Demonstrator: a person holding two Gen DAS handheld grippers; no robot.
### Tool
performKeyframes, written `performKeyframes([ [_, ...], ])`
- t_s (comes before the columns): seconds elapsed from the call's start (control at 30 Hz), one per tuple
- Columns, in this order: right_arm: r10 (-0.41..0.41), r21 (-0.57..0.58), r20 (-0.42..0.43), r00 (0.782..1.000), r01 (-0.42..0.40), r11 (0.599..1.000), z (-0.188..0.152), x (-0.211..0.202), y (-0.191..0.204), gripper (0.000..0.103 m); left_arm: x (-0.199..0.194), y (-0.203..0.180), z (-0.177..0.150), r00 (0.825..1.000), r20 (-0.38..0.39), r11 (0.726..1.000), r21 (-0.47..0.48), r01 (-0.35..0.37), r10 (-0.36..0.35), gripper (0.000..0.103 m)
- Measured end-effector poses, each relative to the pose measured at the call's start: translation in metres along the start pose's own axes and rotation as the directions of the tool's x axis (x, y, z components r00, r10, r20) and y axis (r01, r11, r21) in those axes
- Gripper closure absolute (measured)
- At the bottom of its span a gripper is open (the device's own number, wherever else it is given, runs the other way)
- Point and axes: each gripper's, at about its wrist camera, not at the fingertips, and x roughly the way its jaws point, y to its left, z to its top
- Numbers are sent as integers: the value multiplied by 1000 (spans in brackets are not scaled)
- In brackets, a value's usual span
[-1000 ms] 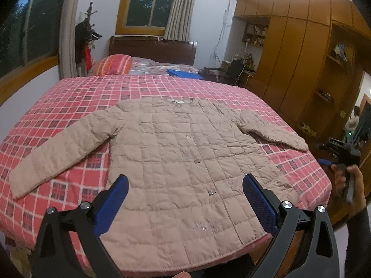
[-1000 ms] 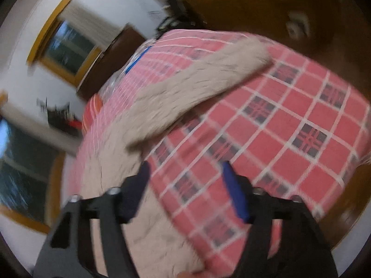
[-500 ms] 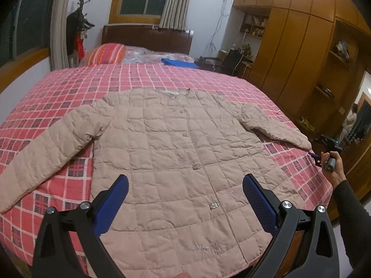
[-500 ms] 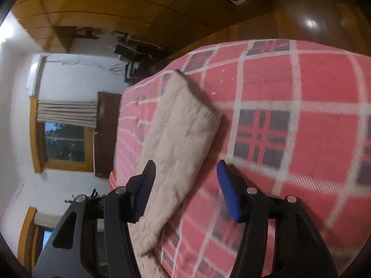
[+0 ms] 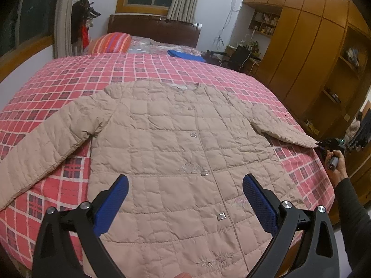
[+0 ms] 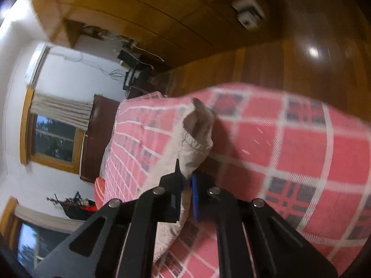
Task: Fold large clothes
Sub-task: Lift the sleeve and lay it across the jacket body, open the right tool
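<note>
A beige quilted jacket [image 5: 176, 143] lies flat and face up on the bed, both sleeves spread out. My left gripper [image 5: 185, 197] hovers open above the jacket's lower front, nothing between its blue pads. In the right wrist view my right gripper [image 6: 185, 185] is shut on the cuff of the jacket's right sleeve [image 6: 197, 136], at the bed's right edge. From the left wrist view that same right gripper [image 5: 330, 146] shows small in a person's hand [image 5: 336, 169] at the sleeve tip.
The bed has a red checked cover [image 5: 69, 78]. A striped pillow [image 5: 111, 42] and a blue item [image 5: 185, 55] lie near the headboard. Wooden wardrobes [image 5: 301, 46] line the right wall. A coat stand [image 5: 84, 23] is at the left, by a window.
My right gripper moved onto the right sleeve's cuff and shut on it. My left gripper moved forward and lower over the jacket's front, still open.
</note>
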Motion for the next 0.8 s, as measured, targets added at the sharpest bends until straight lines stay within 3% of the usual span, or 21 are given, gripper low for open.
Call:
performKeyframes([
  [0.13,29,-138,37,999,-23,990,4,-25,59,97,-6,7,1,1000,6,1000,-22,20,-20,4],
  [0.27,93,-338,63,994,-66,939,-14,-54,146,97,-13,10,4,999,16,998,-30,50,-49,4],
  [0.43,172,-569,64,983,-106,816,-70,-83,246,97,-13,20,11,995,-6,993,-65,97,-98,4],
  [0.53,219,-684,36,975,-136,716,-118,-98,297,97,-18,26,16,993,3,990,-75,119,-119,4],
  [0.8,257,-838,-85,963,-208,505,-234,-104,361,97,-33,46,32,989,47,984,-102,145,-140,4],
])
